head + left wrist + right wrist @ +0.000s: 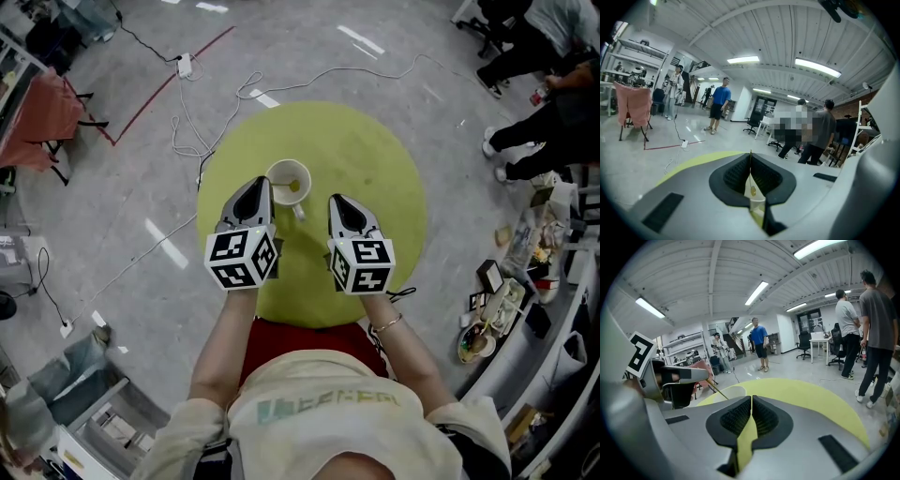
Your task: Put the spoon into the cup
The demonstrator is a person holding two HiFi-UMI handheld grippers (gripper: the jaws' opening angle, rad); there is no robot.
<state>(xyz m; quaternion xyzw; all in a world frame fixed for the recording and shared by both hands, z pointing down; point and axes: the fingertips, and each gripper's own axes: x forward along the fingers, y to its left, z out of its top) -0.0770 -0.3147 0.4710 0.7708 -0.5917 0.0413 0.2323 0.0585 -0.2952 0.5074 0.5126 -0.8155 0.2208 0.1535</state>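
**Head view.** A round yellow-green desk (375, 159) is seen from above. A white cup (287, 163) stands upright on it, left of centre. The left gripper (262, 185) is held with its tip just beside the cup's left rim. The right gripper (335, 200) is held to the right of the cup, near it but apart. A yellow item, read as the spoon (294, 186), is seen inside the cup.

**Left gripper view.** The jaws of the left gripper (750, 155) are closed at their tips on a thin gold handle. Lower in the slit between them, the bowl end of the spoon (752, 191) is seen against the white of the cup (757, 206).

**Right gripper view.** The jaws of the right gripper (751, 398) are pressed together, with nothing held between them. Only the desk (811, 399) is seen through the slit. The left gripper (707, 377) is recorded at the left edge. The spoon (717, 389) slants down from its tip across the cup (731, 390). The spoon's lower end is hidden behind the right gripper's body.
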